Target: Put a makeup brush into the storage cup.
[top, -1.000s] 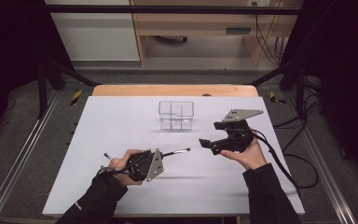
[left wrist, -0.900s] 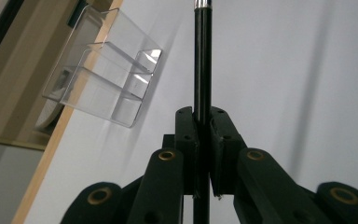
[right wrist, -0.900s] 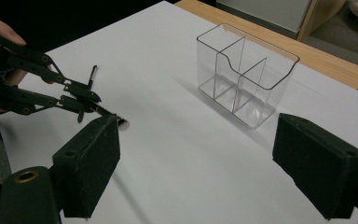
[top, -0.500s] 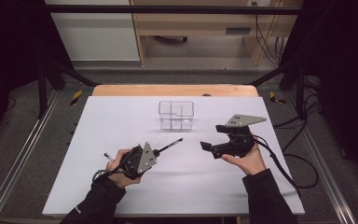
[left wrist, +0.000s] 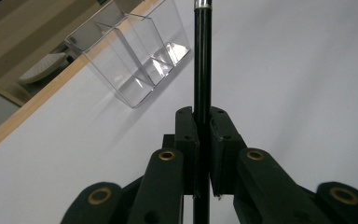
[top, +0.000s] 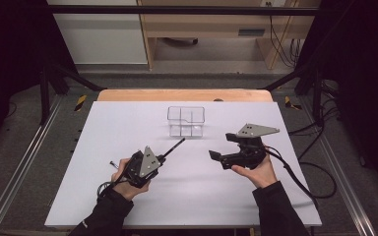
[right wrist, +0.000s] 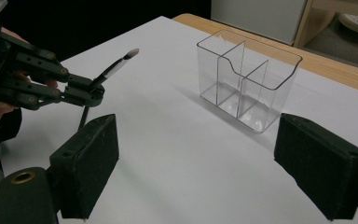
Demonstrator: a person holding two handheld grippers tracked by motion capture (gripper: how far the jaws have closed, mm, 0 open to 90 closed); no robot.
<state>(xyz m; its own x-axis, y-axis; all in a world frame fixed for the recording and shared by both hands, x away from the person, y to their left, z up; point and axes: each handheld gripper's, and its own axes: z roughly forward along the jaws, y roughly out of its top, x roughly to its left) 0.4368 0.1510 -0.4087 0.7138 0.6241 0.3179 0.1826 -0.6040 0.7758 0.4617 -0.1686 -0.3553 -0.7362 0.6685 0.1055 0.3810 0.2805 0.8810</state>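
Transport step: left gripper (top: 163, 156) pinches the slim black pen (left wrist: 202, 70); right gripper (right wrist: 196, 165) is spread. Next, tip it upright over the clear plastic compartment holder (top: 186, 121).

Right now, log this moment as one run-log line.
left gripper: shut on thin black brush, lifted | right gripper: open, empty | clear plastic three-compartment organizer: empty, upright on white table

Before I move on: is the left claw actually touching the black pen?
Touching. The left gripper view shows the left claw shut on the black pen, pads pressed against both sides.
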